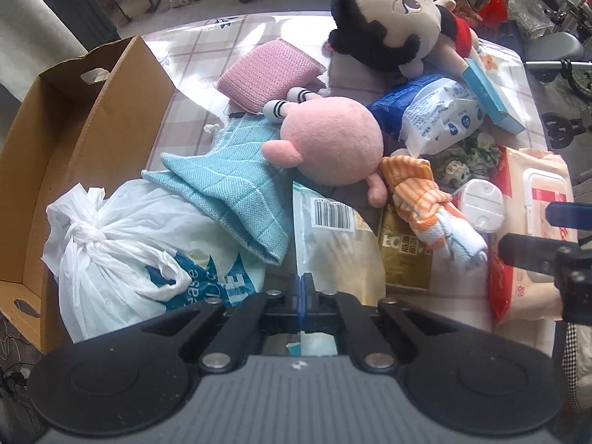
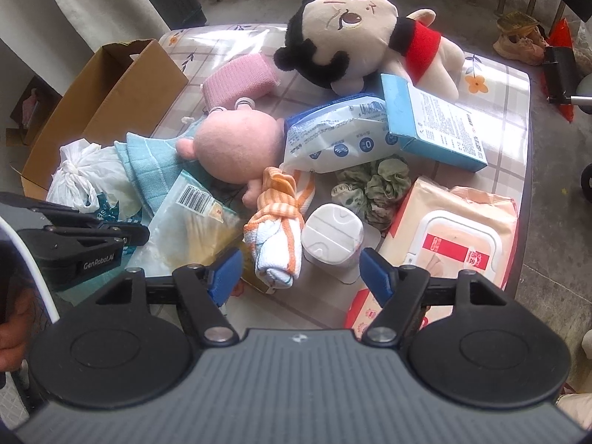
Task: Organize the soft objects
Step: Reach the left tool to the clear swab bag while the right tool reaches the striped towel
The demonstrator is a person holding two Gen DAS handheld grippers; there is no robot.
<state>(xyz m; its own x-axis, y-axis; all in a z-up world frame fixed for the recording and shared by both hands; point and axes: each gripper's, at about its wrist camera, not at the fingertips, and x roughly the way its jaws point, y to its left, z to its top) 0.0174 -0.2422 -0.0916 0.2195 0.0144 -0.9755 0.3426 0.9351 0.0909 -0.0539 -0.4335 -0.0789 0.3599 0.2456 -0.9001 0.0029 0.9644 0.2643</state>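
Both grippers over cluttered table
Left gripper (image 1: 300,288) closed, empty; right gripper (image 2: 301,272) parted around rolled orange-striped white cloth (image 2: 275,236), not gripping.

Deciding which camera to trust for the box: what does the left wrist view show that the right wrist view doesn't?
Only the left wrist view shows inside the cardboard box, its handle cutouts, and the left gripper shut on nothing.
Only the right wrist view shows the open right gripper above the rolled orange-striped towel.
Both show the pink plush doll and tied white bag.
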